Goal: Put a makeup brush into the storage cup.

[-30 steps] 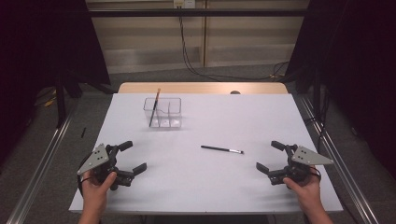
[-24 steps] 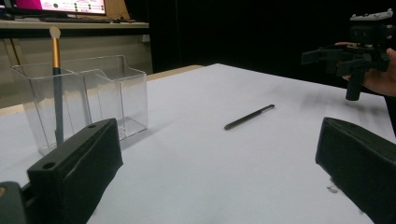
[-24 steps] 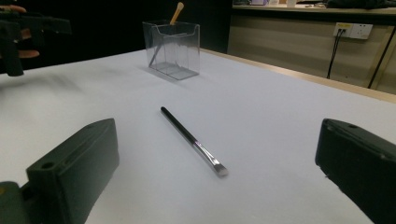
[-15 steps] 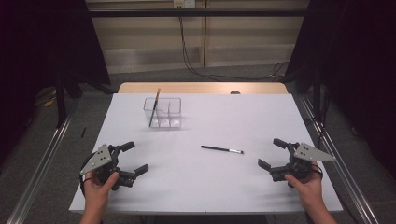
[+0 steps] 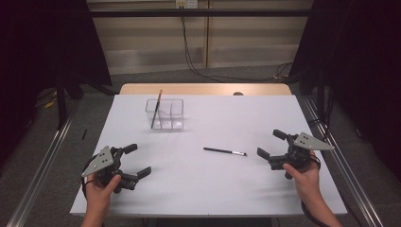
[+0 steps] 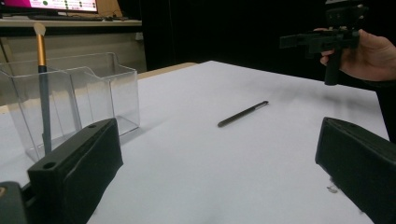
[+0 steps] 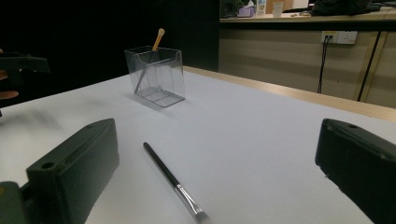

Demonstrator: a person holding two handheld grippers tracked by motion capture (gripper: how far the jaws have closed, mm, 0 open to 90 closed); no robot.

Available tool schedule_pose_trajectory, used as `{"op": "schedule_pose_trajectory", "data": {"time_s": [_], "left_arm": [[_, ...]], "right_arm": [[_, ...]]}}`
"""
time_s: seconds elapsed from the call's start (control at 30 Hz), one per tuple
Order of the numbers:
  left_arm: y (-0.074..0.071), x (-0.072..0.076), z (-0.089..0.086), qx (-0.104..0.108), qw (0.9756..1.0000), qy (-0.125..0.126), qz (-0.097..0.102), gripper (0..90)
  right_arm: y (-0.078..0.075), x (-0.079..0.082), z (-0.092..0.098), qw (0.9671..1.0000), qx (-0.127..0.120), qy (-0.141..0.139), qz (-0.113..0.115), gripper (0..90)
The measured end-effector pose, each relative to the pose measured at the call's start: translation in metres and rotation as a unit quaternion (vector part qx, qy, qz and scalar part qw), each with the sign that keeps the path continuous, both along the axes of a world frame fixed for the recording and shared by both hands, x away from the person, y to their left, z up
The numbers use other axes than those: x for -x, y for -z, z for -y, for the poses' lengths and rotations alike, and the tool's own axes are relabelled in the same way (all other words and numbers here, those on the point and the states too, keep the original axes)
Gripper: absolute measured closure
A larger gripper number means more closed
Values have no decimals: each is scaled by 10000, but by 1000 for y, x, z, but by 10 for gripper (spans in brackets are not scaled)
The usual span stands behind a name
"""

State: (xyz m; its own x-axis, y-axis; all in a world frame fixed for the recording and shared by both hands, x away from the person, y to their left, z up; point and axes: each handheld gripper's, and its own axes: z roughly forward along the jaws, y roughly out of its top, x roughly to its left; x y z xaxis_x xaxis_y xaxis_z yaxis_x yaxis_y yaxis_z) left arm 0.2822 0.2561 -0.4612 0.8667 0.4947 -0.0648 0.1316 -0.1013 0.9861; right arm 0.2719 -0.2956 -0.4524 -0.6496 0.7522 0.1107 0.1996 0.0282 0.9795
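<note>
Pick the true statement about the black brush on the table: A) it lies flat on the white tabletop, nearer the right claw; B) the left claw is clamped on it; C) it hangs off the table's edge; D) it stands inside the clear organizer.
A: the black brush lies flat on the bare white tabletop, apart from the clear organizer and nearer the open right claw than the left claw.

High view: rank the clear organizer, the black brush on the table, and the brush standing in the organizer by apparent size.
1. Clear organizer: largest, the only one with real width.
2-3. Black brush and standing brush: both thin, about equally long as seen. The standing one leans and sits farther from the camera, so no firm ranking between them.
</note>
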Motion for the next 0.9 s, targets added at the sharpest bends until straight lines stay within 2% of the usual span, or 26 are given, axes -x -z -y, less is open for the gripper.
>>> {"op": "schedule_pose_trajectory", "data": {"time_s": [0.33,0.6,0.9], "left_arm": [[0,-1,3,-30,10000,52,13,4],[0,-1,0,29,10000,62,22,4],[1,2,-1,-16,10000,73,4,4]], "right_arm": [[1,-7,-8,10000,-30,-48,-56,0],[4,-13,-15,9999,-7,-92,-101,0],[7,-23,-28,9997,-56,-196,-159,0]]}}
